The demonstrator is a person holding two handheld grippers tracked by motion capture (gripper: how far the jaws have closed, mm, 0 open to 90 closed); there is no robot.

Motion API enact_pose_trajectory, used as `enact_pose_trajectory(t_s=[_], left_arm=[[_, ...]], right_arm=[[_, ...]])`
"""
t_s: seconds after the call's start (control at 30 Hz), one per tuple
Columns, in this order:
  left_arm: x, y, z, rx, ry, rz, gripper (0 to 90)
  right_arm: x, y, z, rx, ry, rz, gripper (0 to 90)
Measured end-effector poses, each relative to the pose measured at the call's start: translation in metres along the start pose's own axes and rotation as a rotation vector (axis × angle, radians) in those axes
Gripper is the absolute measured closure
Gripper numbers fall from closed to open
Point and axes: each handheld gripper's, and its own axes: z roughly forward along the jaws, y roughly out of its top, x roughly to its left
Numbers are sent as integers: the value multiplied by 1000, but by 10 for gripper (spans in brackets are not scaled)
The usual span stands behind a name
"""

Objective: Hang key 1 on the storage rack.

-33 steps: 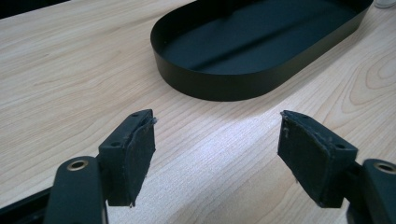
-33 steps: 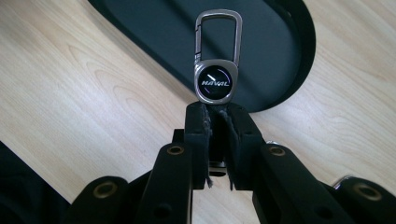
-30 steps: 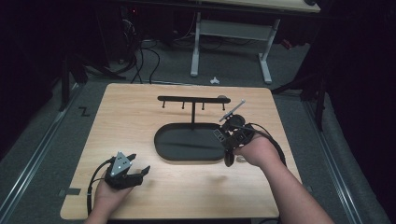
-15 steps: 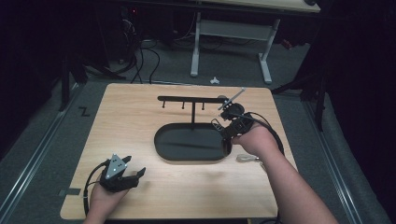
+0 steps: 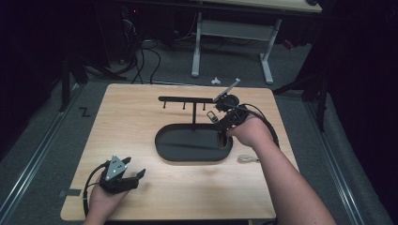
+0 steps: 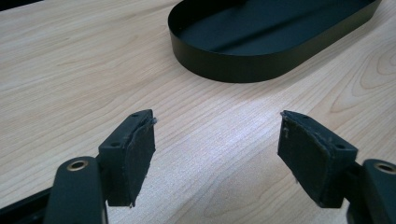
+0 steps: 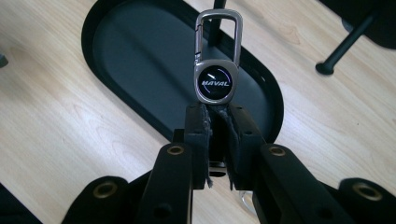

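A black stand has a horizontal bar (image 5: 185, 99) with short pegs, rising on a post from a black oval tray (image 5: 162, 140). My right gripper (image 5: 218, 117) hovers at the bar's right end, above the tray's right part. It is shut on a silver keychain (image 7: 217, 81) with a round dark badge and a carabiner clip pointing away from the jaws. One knobbed peg (image 7: 343, 44) shows to the right of the keychain. My left gripper (image 5: 136, 176) rests near the table's front left corner, open with nothing between its pads (image 6: 140, 154), facing the tray wall (image 6: 243, 70).
A small pale ring-like item (image 5: 247, 159) lies on the wooden table (image 5: 126, 122) just right of the tray. Beyond the table's far edge stand a white desk frame (image 5: 232, 30) and cables on the floor.
My right gripper has carried the keychain away from me, from over the tray's right end up toward the bar's right end. The left gripper has barely shifted.
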Motion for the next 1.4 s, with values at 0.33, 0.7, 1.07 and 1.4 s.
enact_pose_trajectory(t_s=[0.33, 0.7, 1.07, 1.4], left_arm=[[1, 0, 0, 0, 1, -3, 278], [1, -1, 0, 0, -2, -6, 278], [0, -1, 0, 6, -7, -3, 278], [0, -1, 1, 8, -5, -6, 277]], right_arm=[[-2, 17, 10, -19, 26, 16, 808], [-3, 28, 22, -17, 0, 24, 808], [-6, 32, 36, -18, -18, 43, 806], [-7, 34, 43, -24, -41, 60, 799]])
